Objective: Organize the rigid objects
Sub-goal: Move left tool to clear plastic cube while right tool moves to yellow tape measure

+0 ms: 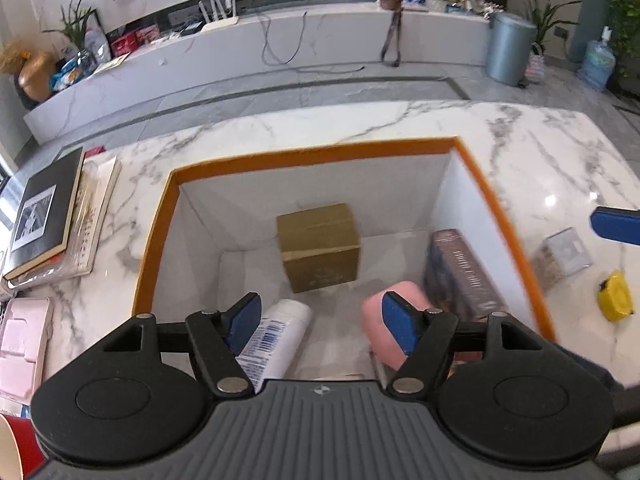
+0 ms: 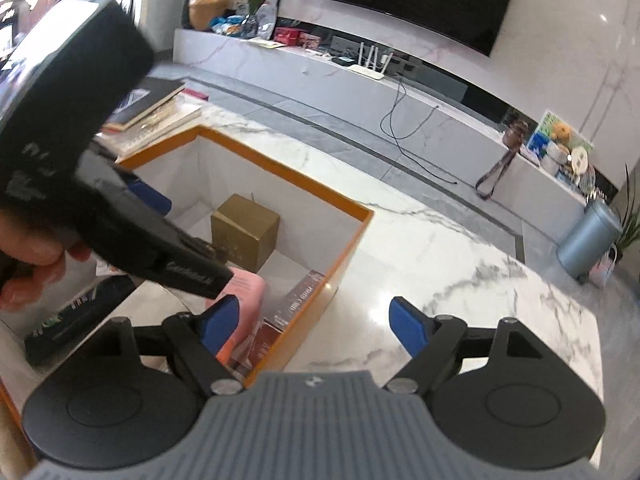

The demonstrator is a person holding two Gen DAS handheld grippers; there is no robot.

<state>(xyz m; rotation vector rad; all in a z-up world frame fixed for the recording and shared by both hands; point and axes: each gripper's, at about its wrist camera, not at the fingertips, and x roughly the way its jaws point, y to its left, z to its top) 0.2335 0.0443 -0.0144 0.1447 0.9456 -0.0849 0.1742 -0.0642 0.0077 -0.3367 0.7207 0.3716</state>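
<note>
An orange-rimmed white box (image 1: 312,150) stands on the marble table; it also shows in the right wrist view (image 2: 320,194). Inside lie a brown carton (image 1: 318,246), a white bottle (image 1: 276,340), a pink case (image 1: 384,332) and a dark book (image 1: 460,276). My left gripper (image 1: 320,320) is open and empty over the box. My right gripper (image 2: 316,326) is open and empty above the box's right rim. A yellow tape measure (image 1: 616,296) and a clear plastic case (image 1: 564,256) lie on the table right of the box.
A stack of books (image 1: 52,216) lies left of the box, with a pink tray (image 1: 20,344) nearer me. A black remote-like item (image 2: 76,320) lies in the box's near left. The table edge runs beyond the box.
</note>
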